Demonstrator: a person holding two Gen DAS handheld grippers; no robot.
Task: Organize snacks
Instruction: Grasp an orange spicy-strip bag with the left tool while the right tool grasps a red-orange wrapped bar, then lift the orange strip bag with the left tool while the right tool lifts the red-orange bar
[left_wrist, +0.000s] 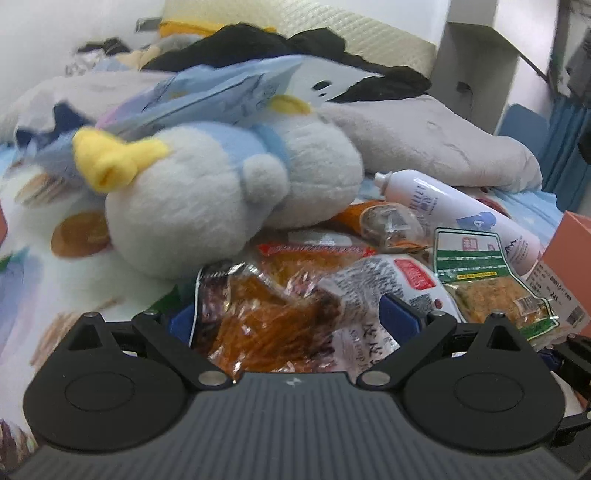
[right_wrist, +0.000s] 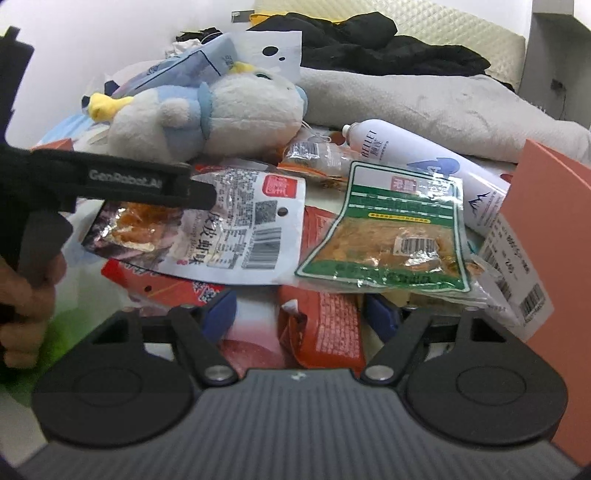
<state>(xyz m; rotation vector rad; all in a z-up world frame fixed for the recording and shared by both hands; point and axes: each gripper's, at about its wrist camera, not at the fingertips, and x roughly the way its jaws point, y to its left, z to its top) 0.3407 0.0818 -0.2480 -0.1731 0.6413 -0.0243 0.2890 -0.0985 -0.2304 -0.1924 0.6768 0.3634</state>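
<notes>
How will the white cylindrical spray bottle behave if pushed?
The white cylindrical spray bottle lies on its side, so it will probably roll. Its smooth, glossy wall looks slippery. It rests partly on crinkly snack packets, so it may shift them too.

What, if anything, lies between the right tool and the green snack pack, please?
Nothing covers the green pack; it lies on top of the pile, just ahead of the right tool. A red packet sits lower, between the open jaws.
</notes>
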